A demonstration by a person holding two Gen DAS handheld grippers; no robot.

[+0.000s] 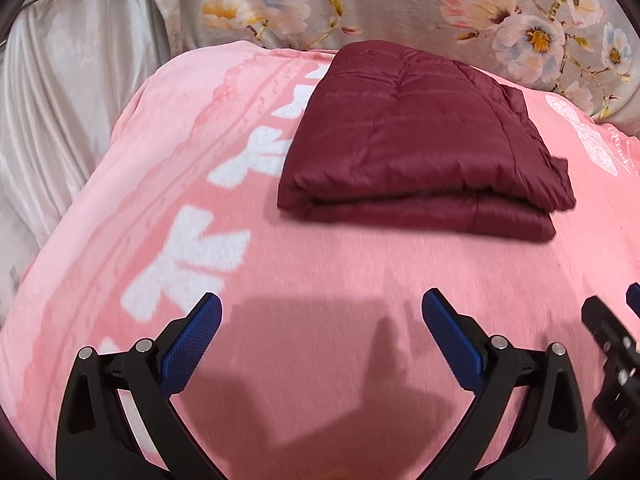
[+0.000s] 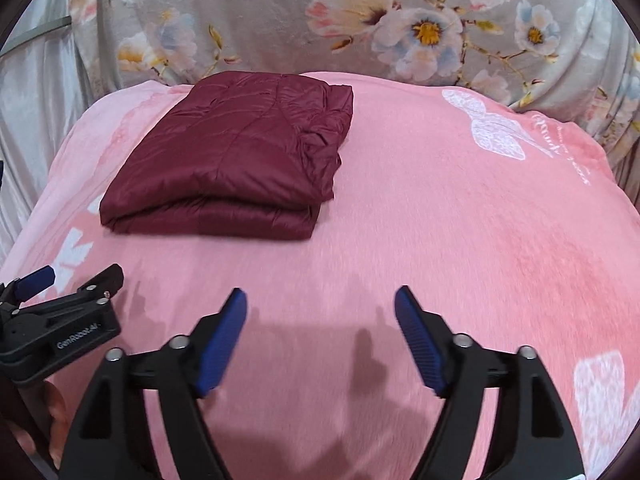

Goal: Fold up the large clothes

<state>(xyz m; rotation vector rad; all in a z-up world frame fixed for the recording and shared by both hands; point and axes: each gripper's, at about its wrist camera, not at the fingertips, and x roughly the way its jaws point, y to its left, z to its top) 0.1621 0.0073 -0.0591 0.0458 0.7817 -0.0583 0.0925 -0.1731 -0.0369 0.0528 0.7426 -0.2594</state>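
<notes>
A dark maroon quilted padded garment [image 2: 236, 156], folded into a thick rectangular bundle, lies on a pink fleece blanket with white prints [image 2: 440, 220] spread over the bed. Behind the blanket hangs a grey cloth printed with pink and blue flowers [image 2: 360, 20]. The right claw [image 2: 320, 308] hovers over bare blanket nearer the camera, well apart from the garment, its blue-padded jaws spread wide with nothing between them (the picture is slightly blurred). At the lower left edge the left claw [image 2: 64, 280] shows from the side.
</notes>
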